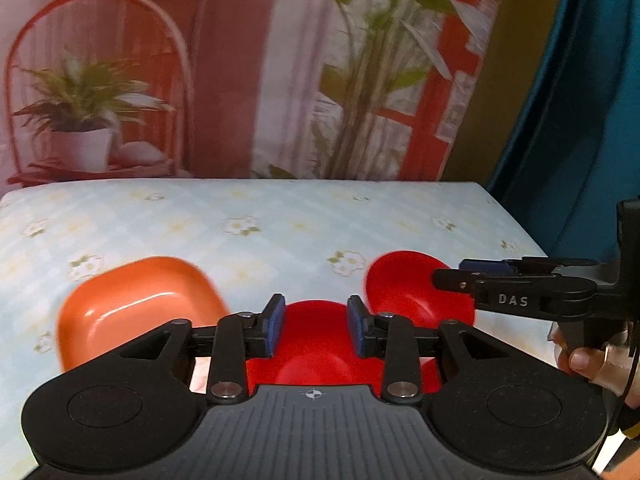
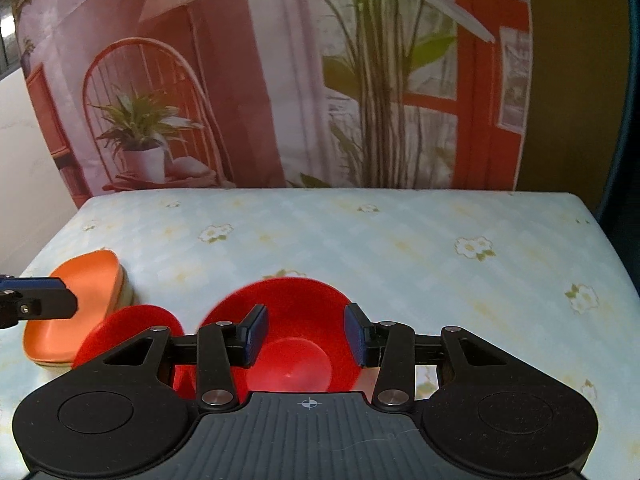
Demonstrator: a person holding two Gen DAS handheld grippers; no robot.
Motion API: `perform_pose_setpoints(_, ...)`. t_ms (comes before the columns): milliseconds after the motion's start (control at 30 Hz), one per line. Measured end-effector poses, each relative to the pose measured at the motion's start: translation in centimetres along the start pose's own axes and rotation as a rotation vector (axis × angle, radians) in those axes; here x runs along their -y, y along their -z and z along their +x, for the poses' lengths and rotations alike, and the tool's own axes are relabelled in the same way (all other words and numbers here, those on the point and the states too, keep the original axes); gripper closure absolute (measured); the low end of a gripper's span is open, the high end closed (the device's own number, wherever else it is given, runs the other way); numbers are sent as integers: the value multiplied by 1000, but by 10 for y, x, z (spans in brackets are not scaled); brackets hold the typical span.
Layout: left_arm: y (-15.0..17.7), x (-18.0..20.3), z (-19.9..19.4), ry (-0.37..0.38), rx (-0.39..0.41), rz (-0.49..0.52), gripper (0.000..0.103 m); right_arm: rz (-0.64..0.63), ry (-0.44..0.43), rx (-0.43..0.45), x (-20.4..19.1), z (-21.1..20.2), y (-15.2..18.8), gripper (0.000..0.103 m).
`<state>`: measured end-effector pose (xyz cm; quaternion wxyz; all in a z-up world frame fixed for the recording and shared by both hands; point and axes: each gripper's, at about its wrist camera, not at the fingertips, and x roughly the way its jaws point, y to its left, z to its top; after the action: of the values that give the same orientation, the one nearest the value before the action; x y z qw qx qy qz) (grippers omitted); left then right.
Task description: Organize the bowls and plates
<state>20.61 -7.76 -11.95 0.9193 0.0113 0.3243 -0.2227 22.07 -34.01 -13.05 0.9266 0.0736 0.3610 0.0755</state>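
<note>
An orange square plate [image 1: 136, 304] lies on the table at the left; in the right wrist view [image 2: 80, 304] it tops a small stack. A red bowl [image 1: 316, 348] sits under my left gripper [image 1: 316, 326], which is open and empty above it. A second red bowl [image 1: 412, 292] lies to its right. My right gripper [image 2: 306, 334] is open and empty over that bowl [image 2: 296, 344], and its side shows in the left wrist view [image 1: 452, 276]. The first red bowl [image 2: 132, 328] shows to the left in the right wrist view.
The table [image 2: 400, 240] has a pale blue flowered cloth. A printed backdrop [image 2: 320, 80] with plants hangs behind its far edge. A blue curtain [image 1: 580, 120] hangs at the right. The left gripper's tip [image 2: 44, 304] reaches over the orange stack.
</note>
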Motion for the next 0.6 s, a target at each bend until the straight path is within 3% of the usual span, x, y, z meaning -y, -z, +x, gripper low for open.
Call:
perform_pose_setpoints(200, -8, 21, 33, 52, -42, 36, 65, 17, 0, -12, 11, -1, 10, 60)
perform_pose_setpoints(600, -16, 42, 85, 46, -127, 85, 65, 80, -15, -55, 29, 3, 27, 60)
